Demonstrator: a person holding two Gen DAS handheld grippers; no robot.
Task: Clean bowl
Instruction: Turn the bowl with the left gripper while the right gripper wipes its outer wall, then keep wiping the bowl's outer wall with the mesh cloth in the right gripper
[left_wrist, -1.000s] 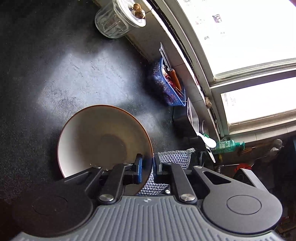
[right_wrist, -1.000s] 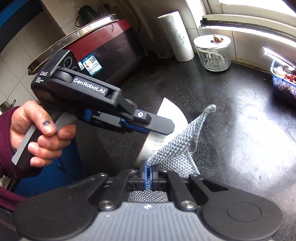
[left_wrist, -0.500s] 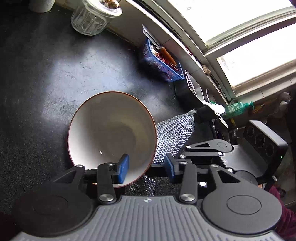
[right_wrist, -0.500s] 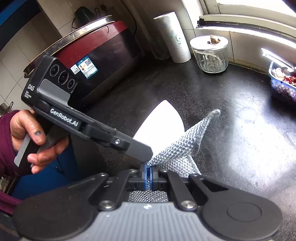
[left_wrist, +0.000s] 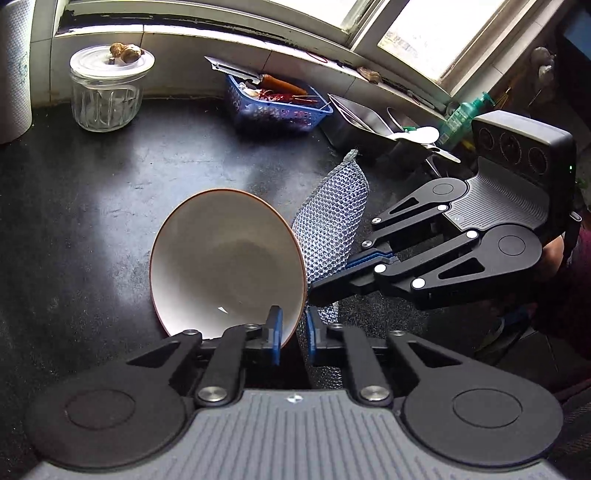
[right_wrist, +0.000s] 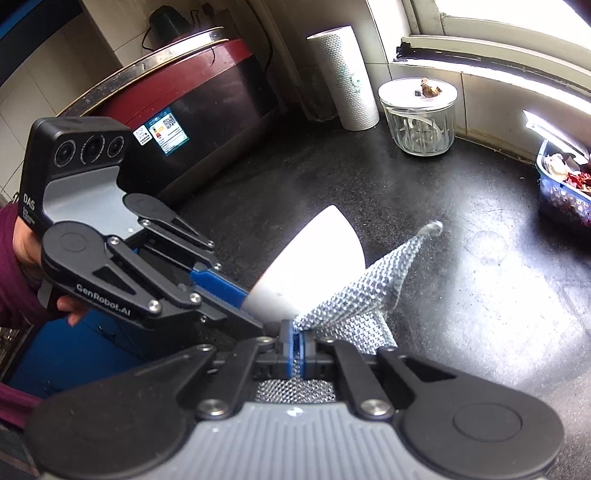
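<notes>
White bowl (left_wrist: 225, 258) rim between left jaws

Lidded glass jar (left_wrist: 106, 96), blue basket (left_wrist: 275, 107), paper towel roll (right_wrist: 343, 79), black countertop (left_wrist: 92, 192)

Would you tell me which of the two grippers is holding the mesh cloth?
The right gripper: the mesh cloth is pinched between its fingers, while the left gripper clamps the bowl's rim instead.

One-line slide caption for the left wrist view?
Left gripper clamps the tilted bowl's rim while the right gripper holds a mesh scrubbing cloth beside it.
</notes>
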